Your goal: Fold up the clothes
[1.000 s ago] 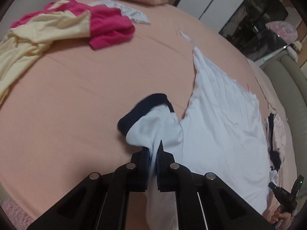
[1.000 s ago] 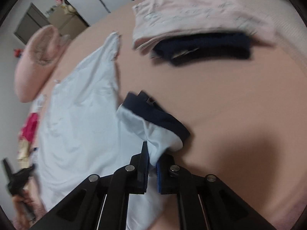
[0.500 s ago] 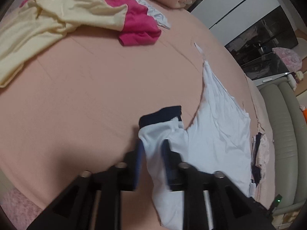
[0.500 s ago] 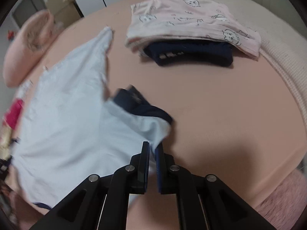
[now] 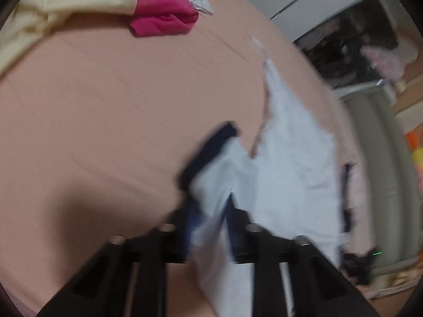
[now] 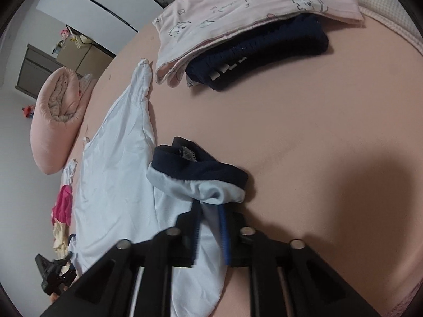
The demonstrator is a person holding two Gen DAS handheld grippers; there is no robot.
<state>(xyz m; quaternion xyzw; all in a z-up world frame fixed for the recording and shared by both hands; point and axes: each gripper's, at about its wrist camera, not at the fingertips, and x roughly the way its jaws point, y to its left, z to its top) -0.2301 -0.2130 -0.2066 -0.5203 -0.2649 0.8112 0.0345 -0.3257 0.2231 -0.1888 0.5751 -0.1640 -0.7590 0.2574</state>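
A pale blue shirt [image 5: 293,174] with navy-edged sleeves lies spread across the peach bed [image 5: 111,111], and a gripper sits at each of its sleeves.

In the left wrist view, which is blurred, the left gripper [image 5: 210,216] has its fingers [image 5: 189,224] parted, with the fabric of the left sleeve [image 5: 219,171] running loosely between them; the gap is wide enough that the fingers are apart and not clamped. The navy cuff [image 5: 208,153] lies just ahead of the fingertips on the bed. Only this view shows the unfolded heap at the far end of the bed in detail: a cream garment [image 5: 66,2] overlapped by a magenta garment [image 5: 164,13].

The right wrist view is sharper. The right gripper [image 6: 210,224] also has its fingers [image 6: 223,235] parted a little, and the right sleeve [image 6: 203,190] passes through the gap without being pinched. Its navy cuff [image 6: 201,163] is bunched just beyond the fingertips. Only this view clearly shows the finished stack near the bed's edge: a pink printed garment [image 6: 251,8] lying folded on top of a navy garment [image 6: 264,55], well apart from the shirt. A rolled pink quilt [image 6: 58,116] lies at the far end, and the left gripper appears small at the lower left.
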